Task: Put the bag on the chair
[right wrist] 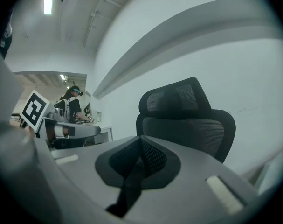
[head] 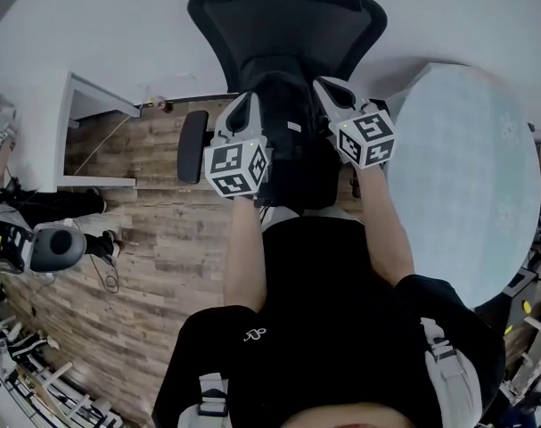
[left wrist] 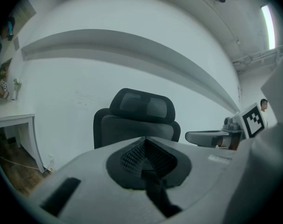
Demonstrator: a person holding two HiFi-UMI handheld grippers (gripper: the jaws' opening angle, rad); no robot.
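In the head view a black bag hangs between my two grippers, over the seat of a black mesh office chair; whether it touches the seat is hidden. The left gripper is at the bag's left side and the right gripper at its right. Seen from the left gripper view, the left gripper is shut, with a black bag strap hanging out of its jaws and the chair straight ahead. The right gripper is likewise shut on a black strap, facing the chair.
A round pale table stands close on the right. A white desk is at the left over wood flooring. The chair's armrest sticks out left of the bag. A person stands far off.
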